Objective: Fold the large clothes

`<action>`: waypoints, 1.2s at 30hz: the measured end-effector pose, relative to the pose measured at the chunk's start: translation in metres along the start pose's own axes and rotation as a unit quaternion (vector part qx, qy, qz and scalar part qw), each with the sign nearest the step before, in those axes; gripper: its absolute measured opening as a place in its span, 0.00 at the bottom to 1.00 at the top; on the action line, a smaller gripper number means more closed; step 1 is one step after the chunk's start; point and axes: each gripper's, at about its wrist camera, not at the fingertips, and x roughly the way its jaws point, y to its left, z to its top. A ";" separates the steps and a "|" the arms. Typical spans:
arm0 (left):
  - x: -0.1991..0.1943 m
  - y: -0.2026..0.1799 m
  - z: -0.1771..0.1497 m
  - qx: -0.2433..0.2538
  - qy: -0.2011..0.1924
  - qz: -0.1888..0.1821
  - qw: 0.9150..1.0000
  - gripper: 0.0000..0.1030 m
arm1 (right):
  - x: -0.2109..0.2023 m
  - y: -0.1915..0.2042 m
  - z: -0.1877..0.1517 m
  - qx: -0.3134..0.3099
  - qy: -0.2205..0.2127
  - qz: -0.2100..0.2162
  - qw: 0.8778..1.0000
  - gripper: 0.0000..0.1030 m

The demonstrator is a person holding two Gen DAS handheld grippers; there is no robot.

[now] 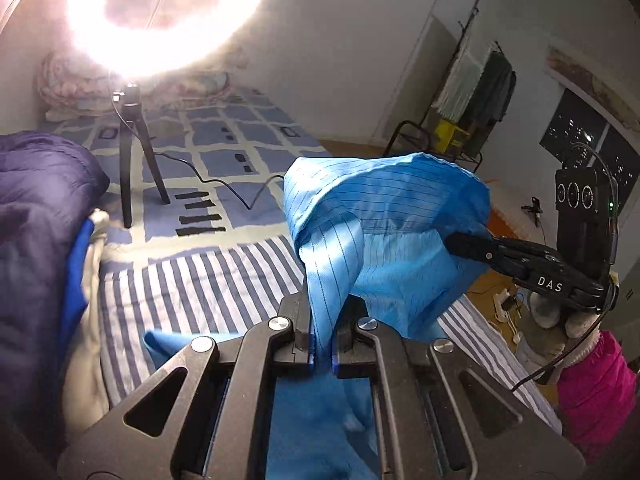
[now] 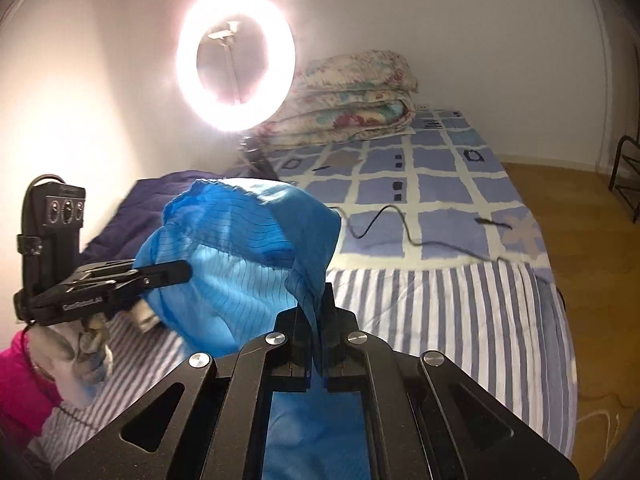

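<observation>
We hold the light blue pinstriped garment (image 1: 384,216) raised above the striped sheet (image 1: 200,280) of the bed, pinched at two points. The left gripper (image 1: 322,344) has its jaws pressed together on a fold of the blue fabric, which runs down between the pads and hangs below the frame. The right gripper (image 2: 316,344) is likewise clamped on a fold of the same garment. In the left wrist view, the right gripper enters from the right with its tips buried in the fabric; in the right wrist view, the left gripper (image 2: 176,272) enters from the left, carried by a gloved hand (image 2: 76,352) with a pink sleeve (image 2: 20,384). The cloth billows into an open hood-like shape between the two grip points. A dark blue quilted jacket (image 1: 36,208) lies at the left of the bed. A lit ring light (image 2: 236,76) stands on a tripod on the checked bedspread (image 2: 440,184), with a black cable (image 2: 400,232) trailing across it. Folded floral quilts (image 2: 352,96) rest against the wall.
</observation>
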 end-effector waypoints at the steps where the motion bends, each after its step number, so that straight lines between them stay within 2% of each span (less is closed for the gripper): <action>1: -0.010 -0.008 -0.007 0.006 0.000 0.001 1.000 0.02 | -0.011 0.007 -0.007 -0.003 0.000 -0.003 1.000 0.02; 7: -0.073 -0.048 -0.058 0.020 -0.004 -0.001 1.000 0.02 | -0.077 0.049 -0.056 0.002 0.005 0.005 1.000 0.02; 13: -0.114 -0.084 -0.142 0.019 0.011 -0.006 1.000 0.02 | -0.125 0.097 -0.134 -0.013 0.046 0.006 0.999 0.02; 17: -0.115 -0.096 -0.204 0.013 0.056 0.001 0.998 0.02 | -0.134 0.107 -0.196 0.012 0.090 0.007 0.996 0.02; 20: -0.116 -0.094 -0.242 0.000 0.070 0.015 0.997 0.02 | -0.134 0.117 -0.228 -0.010 0.120 -0.013 0.993 0.02; 23: -0.116 -0.092 -0.271 -0.010 0.093 0.023 0.995 0.02 | -0.134 0.120 -0.245 -0.014 0.141 -0.019 0.990 0.02; 25: -0.119 -0.097 -0.286 0.002 0.106 0.032 0.994 0.02 | -0.137 0.125 -0.253 -0.036 0.149 -0.036 0.988 0.02; 27: -0.126 -0.100 -0.296 0.013 0.115 0.035 0.993 0.03 | -0.140 0.130 -0.257 -0.042 0.157 -0.032 0.986 0.03; 29: -0.140 -0.103 -0.297 0.023 0.123 0.031 0.992 0.11 | -0.152 0.139 -0.259 -0.051 0.159 -0.033 0.985 0.06; 31: -0.159 -0.107 -0.298 0.027 0.125 0.026 0.991 0.30 | -0.169 0.144 -0.261 -0.055 0.154 -0.033 0.986 0.07; 34: -0.196 -0.110 -0.302 0.039 0.113 0.016 0.993 0.40 | -0.192 0.148 -0.265 -0.055 0.146 -0.038 0.987 0.15; 36: -0.212 -0.109 -0.303 0.042 0.111 0.011 0.993 0.44 | -0.209 0.145 -0.269 -0.040 0.139 -0.043 0.989 0.27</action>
